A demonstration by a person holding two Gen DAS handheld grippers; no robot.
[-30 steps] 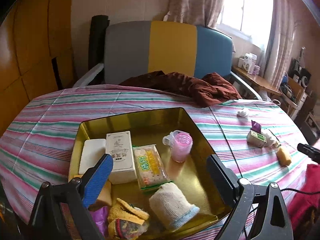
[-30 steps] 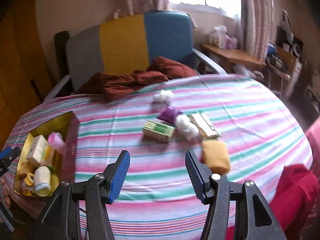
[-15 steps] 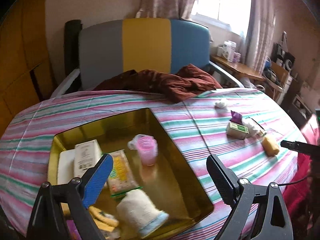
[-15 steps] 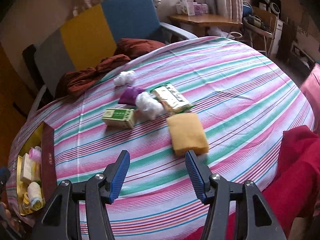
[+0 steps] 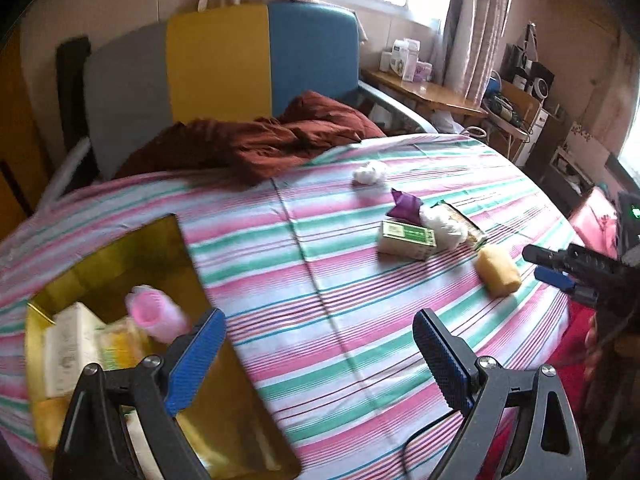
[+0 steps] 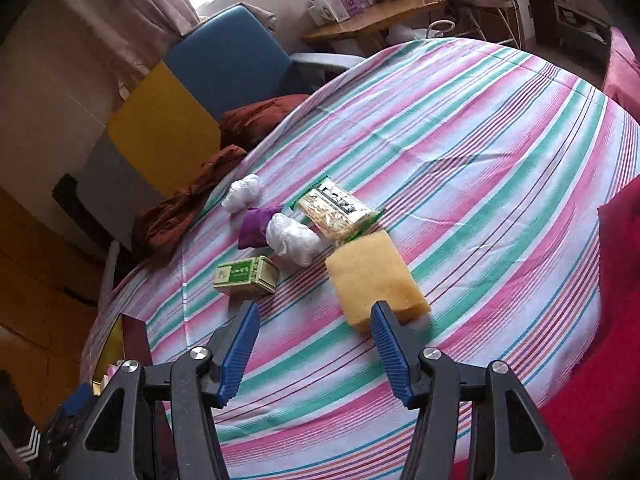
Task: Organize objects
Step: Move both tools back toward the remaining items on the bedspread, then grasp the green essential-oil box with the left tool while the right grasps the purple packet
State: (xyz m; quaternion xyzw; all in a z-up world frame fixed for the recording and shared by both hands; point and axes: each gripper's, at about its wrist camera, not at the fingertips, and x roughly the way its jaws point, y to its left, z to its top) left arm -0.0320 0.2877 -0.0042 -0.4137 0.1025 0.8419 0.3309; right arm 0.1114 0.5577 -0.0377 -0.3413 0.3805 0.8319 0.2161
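On the striped tablecloth lie a yellow sponge point(image 6: 374, 276), a green box point(image 6: 247, 276), a snack packet point(image 6: 335, 210), a purple pouch point(image 6: 256, 226) and two white wads point(image 6: 294, 238). My right gripper point(image 6: 316, 350) is open and empty, just short of the sponge, whose near edge sits by its right finger. My left gripper point(image 5: 320, 360) hangs open and empty over the cloth, beside the gold tin point(image 5: 132, 248). The tin holds a pink cup point(image 5: 154, 314) and a white box point(image 5: 68, 354). The right gripper point(image 5: 556, 266) shows at the left wrist view's right edge, near the sponge point(image 5: 498, 270).
A grey, yellow and blue chair point(image 5: 216, 68) stands behind the table with a brown cloth point(image 5: 264, 140) draped onto the table's far edge. A wooden shelf point(image 5: 424, 88) with boxes is at the window. Red fabric point(image 6: 600, 360) lies at the table's near right edge.
My left gripper swung right, from over the tin's contents to the cloth beside it. My right gripper rolled and came closer to the sponge, which now lies just beyond its right finger.
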